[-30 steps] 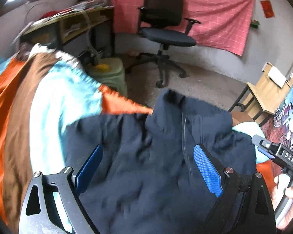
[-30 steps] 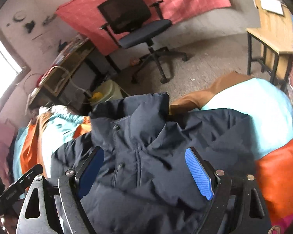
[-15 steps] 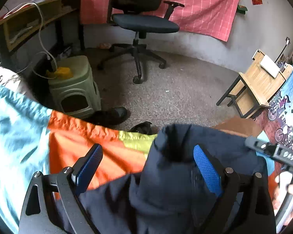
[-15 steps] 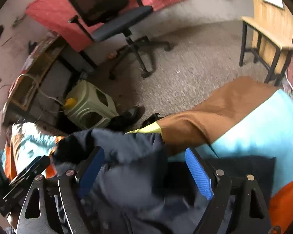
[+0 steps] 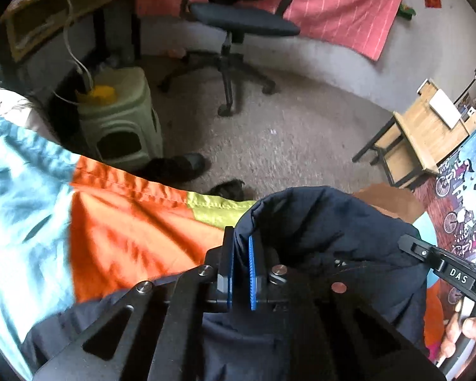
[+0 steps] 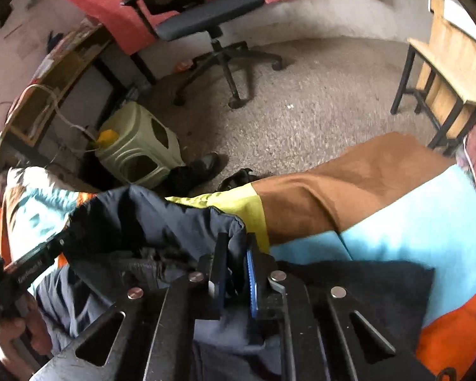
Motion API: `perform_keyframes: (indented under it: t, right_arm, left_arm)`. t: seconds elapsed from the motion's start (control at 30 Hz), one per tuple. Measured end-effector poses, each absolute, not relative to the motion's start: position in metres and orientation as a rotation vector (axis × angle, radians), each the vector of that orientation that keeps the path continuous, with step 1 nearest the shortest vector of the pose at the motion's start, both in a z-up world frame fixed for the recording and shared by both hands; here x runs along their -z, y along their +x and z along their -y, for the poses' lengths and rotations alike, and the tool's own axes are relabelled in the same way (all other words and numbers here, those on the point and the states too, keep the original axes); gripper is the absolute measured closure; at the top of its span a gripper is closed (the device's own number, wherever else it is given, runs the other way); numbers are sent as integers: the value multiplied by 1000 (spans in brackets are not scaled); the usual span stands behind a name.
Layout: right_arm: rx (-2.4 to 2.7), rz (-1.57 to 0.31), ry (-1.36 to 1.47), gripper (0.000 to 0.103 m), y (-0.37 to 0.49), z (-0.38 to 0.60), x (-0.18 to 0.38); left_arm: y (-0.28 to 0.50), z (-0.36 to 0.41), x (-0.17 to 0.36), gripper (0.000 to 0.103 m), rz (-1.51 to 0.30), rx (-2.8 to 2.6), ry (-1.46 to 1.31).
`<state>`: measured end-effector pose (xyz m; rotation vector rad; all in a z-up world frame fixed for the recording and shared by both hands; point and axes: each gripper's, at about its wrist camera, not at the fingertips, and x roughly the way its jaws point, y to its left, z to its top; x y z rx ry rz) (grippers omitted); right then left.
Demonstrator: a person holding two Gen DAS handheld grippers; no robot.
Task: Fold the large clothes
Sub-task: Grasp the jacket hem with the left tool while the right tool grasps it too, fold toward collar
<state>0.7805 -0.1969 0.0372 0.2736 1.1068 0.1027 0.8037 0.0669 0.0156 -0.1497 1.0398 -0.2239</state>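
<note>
A dark navy jacket (image 5: 327,228) lies bunched on a bed with an orange, blue, brown and yellow cover (image 5: 127,222). My left gripper (image 5: 240,238) is shut on a fold of the jacket's far edge. In the right wrist view my right gripper (image 6: 236,241) is shut on the jacket (image 6: 149,219) at another point of the same edge. Each gripper shows in the other's view: the right one at the right edge (image 5: 444,270), the left one at the left edge (image 6: 25,266). The jacket's lower part is hidden under the grippers.
Past the bed edge is grey floor (image 5: 285,127) with a black office chair (image 5: 241,22), a green plastic stool (image 5: 120,120), black shoes (image 5: 181,165) and a wooden side table (image 5: 428,130). A desk (image 5: 47,16) stands at the left. A dark folded cloth (image 6: 365,285) lies on the bed.
Both grippers went from wide open over the jacket to shut on its far edge. The cameras tilted down toward the bed edge and floor, and the jacket edge is bunched up.
</note>
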Motion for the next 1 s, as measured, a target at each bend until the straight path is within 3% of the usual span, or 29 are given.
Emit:
perform_keyframes:
  t: [0.33, 0.5, 0.73, 1.0]
  right_arm:
    - [-212, -898, 239, 96, 636, 197, -118]
    - [-274, -827, 102, 96, 553, 184, -136]
    - [-290, -832, 81, 96, 488, 192, -92]
    - [-296, -810, 36, 96, 479, 195, -24]
  left_arm:
    - [621, -79, -98, 100, -781, 214, -126]
    - [542, -77, -109, 100, -734, 181, -108]
    - [479, -54, -60, 101, -772, 150, -24]
    - [470, -33, 13, 101, -755, 159, 103]
